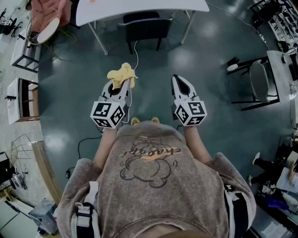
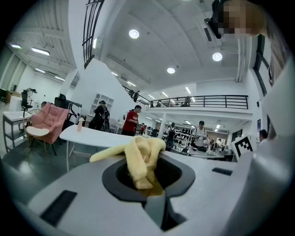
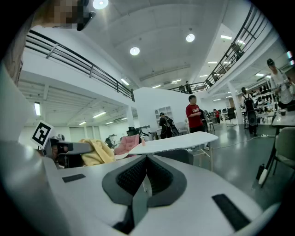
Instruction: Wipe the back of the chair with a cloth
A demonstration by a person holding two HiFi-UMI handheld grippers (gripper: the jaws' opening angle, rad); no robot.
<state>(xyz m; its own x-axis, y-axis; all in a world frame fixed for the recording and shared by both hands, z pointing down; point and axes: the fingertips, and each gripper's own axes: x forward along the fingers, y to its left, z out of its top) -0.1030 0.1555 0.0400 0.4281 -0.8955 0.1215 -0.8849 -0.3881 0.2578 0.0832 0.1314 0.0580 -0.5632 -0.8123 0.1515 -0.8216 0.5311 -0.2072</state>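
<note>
left gripper: jaws clamped on crumpled yellow cloth | right gripper: jaws together, empty | dark padded chair: at white table, well apart from both

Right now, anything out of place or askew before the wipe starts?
Nothing is spilled or damaged. Two minor oddities: the yellow cloth is bunched in the left gripper with its ends flopping loose, and a white cable trails across the floor from the chair towards the person. The right gripper is shut and empty.
</note>
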